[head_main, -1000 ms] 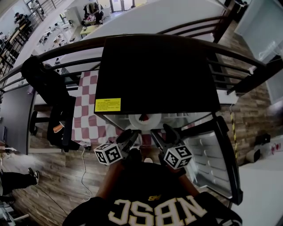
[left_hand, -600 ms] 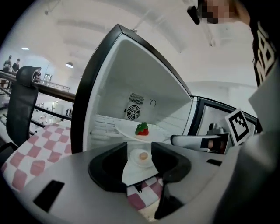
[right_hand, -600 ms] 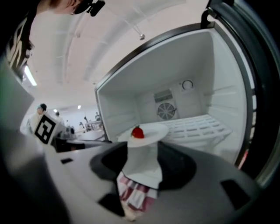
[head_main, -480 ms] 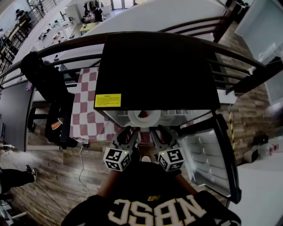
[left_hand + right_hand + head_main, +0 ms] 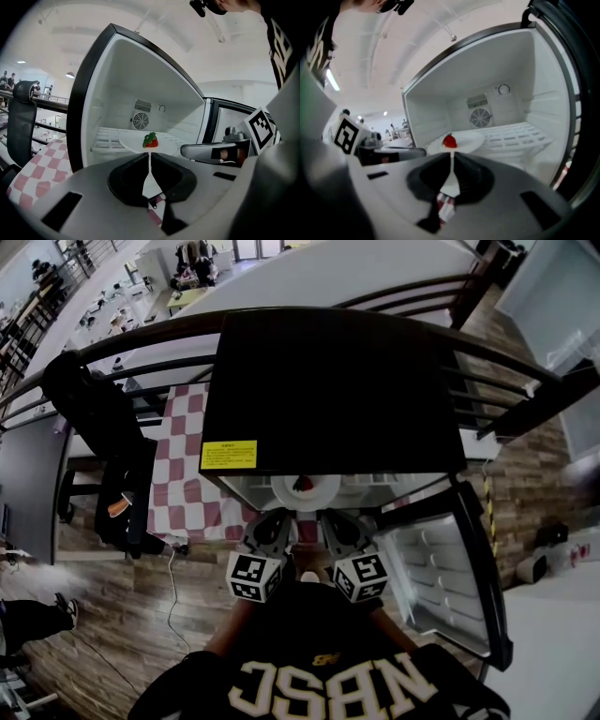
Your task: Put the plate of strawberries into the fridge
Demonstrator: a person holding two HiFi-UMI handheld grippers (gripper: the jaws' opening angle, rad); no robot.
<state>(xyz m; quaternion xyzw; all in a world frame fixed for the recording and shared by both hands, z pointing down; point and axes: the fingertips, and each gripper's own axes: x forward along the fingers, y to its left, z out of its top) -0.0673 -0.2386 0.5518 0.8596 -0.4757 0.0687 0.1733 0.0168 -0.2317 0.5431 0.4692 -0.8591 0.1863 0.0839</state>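
Observation:
The white plate (image 5: 319, 493) with a red strawberry (image 5: 302, 487) rests on the wire shelf inside the open fridge (image 5: 333, 399). Both gripper views show the plate (image 5: 136, 143) (image 5: 468, 140) with the strawberry (image 5: 150, 140) (image 5: 449, 141) on the shelf ahead of the jaws. My left gripper (image 5: 278, 519) (image 5: 149, 156) and right gripper (image 5: 334, 519) (image 5: 452, 157) hover side by side just outside the fridge mouth, apart from the plate. The jaws of each are closing, tips nearly together, with nothing between them.
The fridge door (image 5: 450, 568) stands open to the right, its racks showing. A red-and-white checkered cloth (image 5: 187, 474) and a black chair with a jacket (image 5: 98, 418) are to the left. A cable (image 5: 173, 592) lies on the wooden floor. A railing runs behind the fridge.
Both grippers' jaws have gone from spread wide to nearly together, and both have drawn closer to each other. The plate stays on the shelf.

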